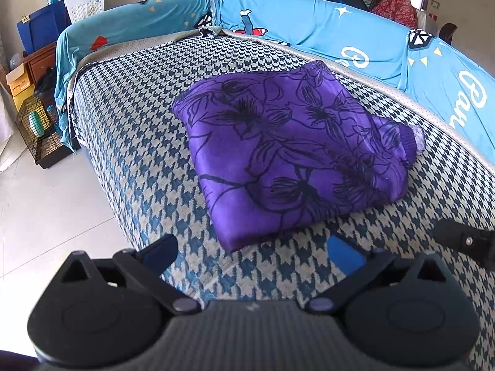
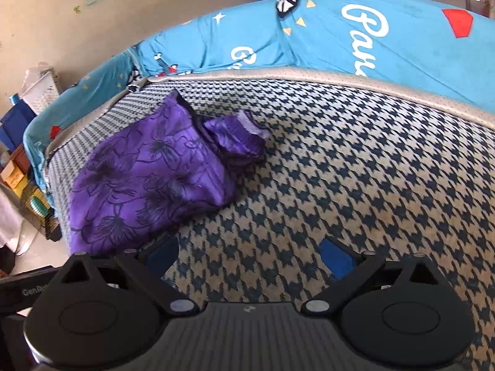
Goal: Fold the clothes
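Observation:
A purple garment with a dark flower print (image 1: 287, 151) lies folded into a rough rectangle on the houndstooth mattress (image 1: 130, 130). One cuffed sleeve end (image 1: 414, 137) sticks out at its right side. My left gripper (image 1: 252, 252) stands open just short of the garment's near edge, with nothing between its fingers. In the right wrist view the same garment (image 2: 148, 179) lies to the left and ahead, its sleeve end (image 2: 244, 136) pointing right. My right gripper (image 2: 250, 255) is wide open over bare mattress (image 2: 355, 170), holding nothing. The right gripper's tip (image 1: 464, 241) shows at the left view's right edge.
A bright blue printed sheet (image 1: 309, 27) is bunched along the mattress's far side. Left of the bed lie pale floor tiles (image 1: 46, 201), a wire cage (image 1: 40, 130), boxes and a white basket (image 1: 85, 3). The mattress edge drops off at the left.

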`<move>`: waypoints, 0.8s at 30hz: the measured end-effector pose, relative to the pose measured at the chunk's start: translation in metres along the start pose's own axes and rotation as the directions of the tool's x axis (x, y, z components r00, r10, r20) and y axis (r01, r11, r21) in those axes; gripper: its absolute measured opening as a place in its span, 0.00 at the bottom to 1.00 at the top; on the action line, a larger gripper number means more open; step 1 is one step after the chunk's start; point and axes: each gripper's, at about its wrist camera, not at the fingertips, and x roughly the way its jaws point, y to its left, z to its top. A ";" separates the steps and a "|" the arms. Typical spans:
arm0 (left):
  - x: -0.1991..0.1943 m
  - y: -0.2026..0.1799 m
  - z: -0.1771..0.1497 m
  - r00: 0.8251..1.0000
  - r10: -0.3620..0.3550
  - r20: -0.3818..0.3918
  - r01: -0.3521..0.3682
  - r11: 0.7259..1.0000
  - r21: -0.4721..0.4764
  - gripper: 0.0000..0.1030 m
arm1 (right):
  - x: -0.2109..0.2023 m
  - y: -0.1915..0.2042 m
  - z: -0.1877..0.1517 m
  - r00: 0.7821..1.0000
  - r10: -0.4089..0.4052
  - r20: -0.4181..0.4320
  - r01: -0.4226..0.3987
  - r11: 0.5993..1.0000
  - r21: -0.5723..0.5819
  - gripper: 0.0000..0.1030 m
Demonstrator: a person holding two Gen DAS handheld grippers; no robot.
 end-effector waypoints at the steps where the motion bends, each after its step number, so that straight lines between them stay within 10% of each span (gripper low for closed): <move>1: 0.001 -0.002 -0.001 1.000 0.006 0.000 -0.006 1.000 0.007 1.00 | 0.000 0.001 0.003 1.000 0.025 0.001 -0.025 1.000 -0.018 0.96; 24: 0.002 -0.012 -0.008 0.999 0.023 -0.023 -0.023 1.000 0.003 1.00 | 0.004 0.019 0.026 0.999 0.030 -0.020 -0.033 0.982 -0.186 0.97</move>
